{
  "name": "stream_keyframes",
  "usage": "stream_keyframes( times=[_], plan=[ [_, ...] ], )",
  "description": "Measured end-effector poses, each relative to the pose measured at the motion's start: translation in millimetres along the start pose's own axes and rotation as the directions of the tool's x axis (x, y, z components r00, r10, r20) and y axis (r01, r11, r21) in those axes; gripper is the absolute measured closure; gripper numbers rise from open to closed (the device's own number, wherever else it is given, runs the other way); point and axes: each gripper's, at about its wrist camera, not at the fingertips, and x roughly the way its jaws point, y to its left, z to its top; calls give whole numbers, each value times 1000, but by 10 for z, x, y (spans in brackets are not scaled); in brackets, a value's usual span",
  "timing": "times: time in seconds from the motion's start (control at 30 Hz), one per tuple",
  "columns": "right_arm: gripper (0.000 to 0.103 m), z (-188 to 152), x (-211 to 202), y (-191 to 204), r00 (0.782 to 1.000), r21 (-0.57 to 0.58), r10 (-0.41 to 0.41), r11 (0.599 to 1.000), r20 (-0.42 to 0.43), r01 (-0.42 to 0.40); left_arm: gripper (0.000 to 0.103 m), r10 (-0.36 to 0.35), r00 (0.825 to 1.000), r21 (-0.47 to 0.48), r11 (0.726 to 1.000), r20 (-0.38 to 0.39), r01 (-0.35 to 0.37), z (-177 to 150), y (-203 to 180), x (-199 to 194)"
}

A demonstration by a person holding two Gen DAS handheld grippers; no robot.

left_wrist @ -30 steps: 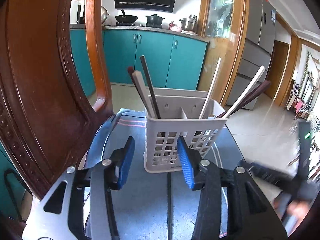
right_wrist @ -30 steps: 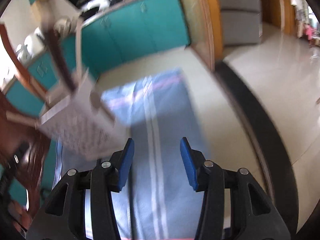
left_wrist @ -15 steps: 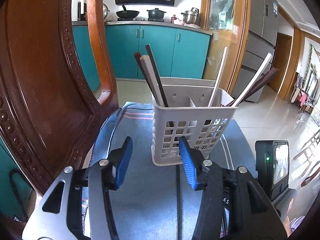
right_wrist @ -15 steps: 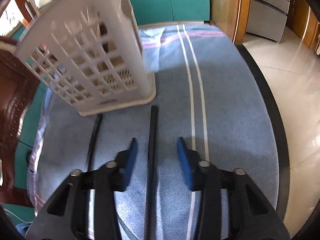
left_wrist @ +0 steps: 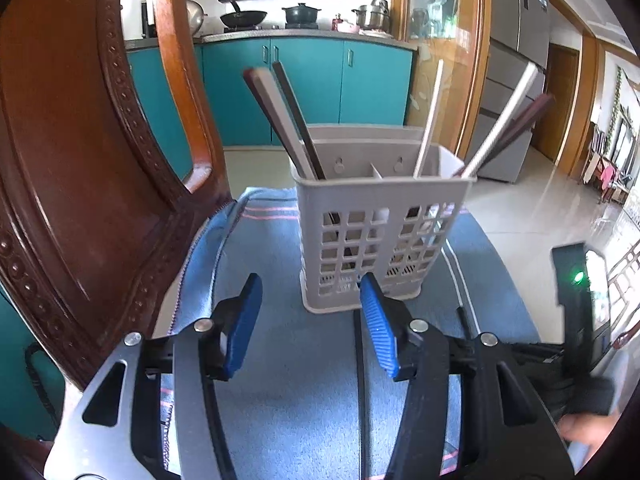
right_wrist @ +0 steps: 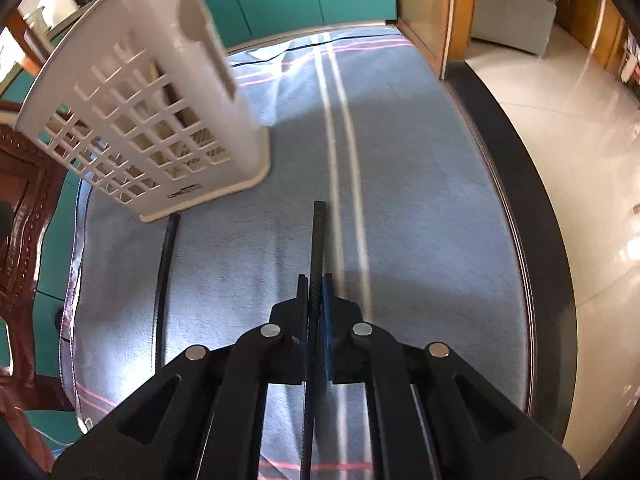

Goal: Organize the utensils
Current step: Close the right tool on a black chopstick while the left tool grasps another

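A white slotted utensil basket (left_wrist: 380,236) stands on a blue cloth and holds several chopsticks, leaning left and right. It also shows in the right wrist view (right_wrist: 152,120). My right gripper (right_wrist: 315,280) is shut on a black chopstick (right_wrist: 318,240) lying on the cloth to the right of the basket. A second black chopstick (right_wrist: 164,280) lies to its left, its far end at the basket's base. My left gripper (left_wrist: 308,320) is open and empty, just in front of the basket, with a black chopstick (left_wrist: 360,360) below its right finger.
A carved wooden chair back (left_wrist: 80,160) rises close on the left. The blue striped cloth (right_wrist: 400,200) covers a dark round table whose edge (right_wrist: 540,220) curves on the right. The right gripper's body (left_wrist: 580,320) shows at the left view's right edge.
My right gripper has closed on the black chopstick that lay between its open fingers. My left gripper has stayed open in front of the basket.
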Motion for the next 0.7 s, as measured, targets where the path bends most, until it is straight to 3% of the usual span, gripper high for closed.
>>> stream_keyframes(
  times=[0.23,0.3,0.53,0.63,0.7],
  plan=[
    [91,35,-123,-69,998,30,29,999,50,-31,48,-19,994,34,999,-104,23,-204,-170,286],
    [84,24,-119,-63,998,31,31,999,49,-32,48,-21,988,43,999,-153,28,-285,-209,412],
    [83,34,-145,-61,997,14,19,1000,69,-20,48,-6,957,38,999,-289,17,-535,-220,812],
    [82,38,-188,-25,996,-8,11,1000,87,-10,47,-22,948,21,999,-316,30,-586,-201,881],
    [81,39,-212,3,995,-23,5,1000,97,-3,52,-20,942,22,999,-334,29,-617,-203,906]
  ],
)
